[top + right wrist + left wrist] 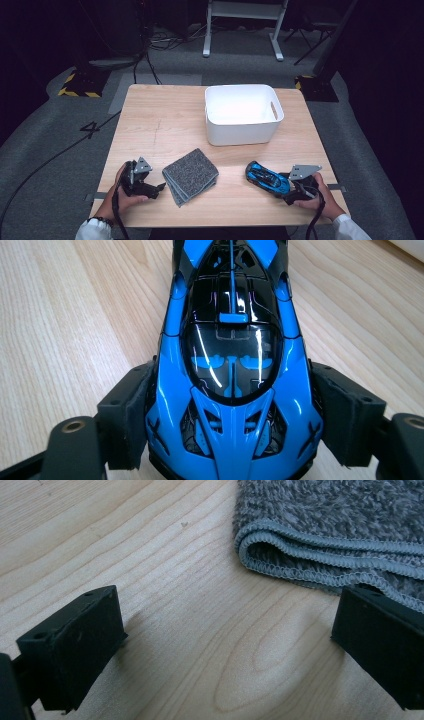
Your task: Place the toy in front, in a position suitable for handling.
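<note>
Nearest us on the desk (150, 120), we are closing the right claw (232, 440) on one blue toy car (267, 178), gripping its sides; lifting it toward the one white bin (243, 116) probably comes next. Our left claw (225, 645) is gaping wide beside one folded grey cloth (190, 176).

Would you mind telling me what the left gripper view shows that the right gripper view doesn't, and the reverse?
The left gripper view alone shows the folded grey cloth, its stitched edge just ahead of the left claw, whose jaws stand wide apart with bare wood between them. The right gripper view alone shows the blue toy car, its sides pressed between the jaws of the right claw, and a sliver of something white at the top right corner. Both share the light wooden table and a pair of black jaws rising from the bottom.
</note>
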The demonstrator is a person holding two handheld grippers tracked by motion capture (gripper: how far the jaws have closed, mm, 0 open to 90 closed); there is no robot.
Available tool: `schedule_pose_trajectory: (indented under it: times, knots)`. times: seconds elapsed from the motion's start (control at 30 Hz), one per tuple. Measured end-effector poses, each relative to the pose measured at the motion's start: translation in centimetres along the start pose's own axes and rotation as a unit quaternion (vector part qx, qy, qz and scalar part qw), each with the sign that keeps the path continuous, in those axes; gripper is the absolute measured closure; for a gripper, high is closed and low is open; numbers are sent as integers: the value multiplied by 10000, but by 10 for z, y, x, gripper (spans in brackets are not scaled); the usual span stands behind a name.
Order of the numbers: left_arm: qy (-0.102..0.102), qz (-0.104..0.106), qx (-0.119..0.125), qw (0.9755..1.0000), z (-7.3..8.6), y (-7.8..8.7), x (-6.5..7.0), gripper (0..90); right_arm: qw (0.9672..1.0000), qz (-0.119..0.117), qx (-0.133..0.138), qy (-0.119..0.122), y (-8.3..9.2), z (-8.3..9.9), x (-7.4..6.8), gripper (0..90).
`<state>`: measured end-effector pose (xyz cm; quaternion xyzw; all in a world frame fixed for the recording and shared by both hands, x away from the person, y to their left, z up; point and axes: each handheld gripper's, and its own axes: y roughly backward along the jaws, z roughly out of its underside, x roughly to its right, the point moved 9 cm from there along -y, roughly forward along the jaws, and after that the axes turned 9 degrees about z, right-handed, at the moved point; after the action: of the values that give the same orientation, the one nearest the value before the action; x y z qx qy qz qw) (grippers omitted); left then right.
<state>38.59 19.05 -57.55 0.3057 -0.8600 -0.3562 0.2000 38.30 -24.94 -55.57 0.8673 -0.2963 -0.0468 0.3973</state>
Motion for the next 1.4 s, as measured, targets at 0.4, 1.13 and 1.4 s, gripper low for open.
schedule_pose_trajectory:
  times: [0.4, 1.13, 1.4]
  knots:
    - [-93, 88, -86, 9999, -7, -8, 12, 5, 9997, -152, -43, 203, -15, -5, 3, 252]
    - [-908, 705, 433, 9924, -66, -12, 74, 213, 9995, -92, 279, -142, -14, 4, 11, 201]
    - [-1120, 788, -137, 9905, -62, -39, 83, 246, 9993, 162, -24, -341, -11, 9, 15, 128]
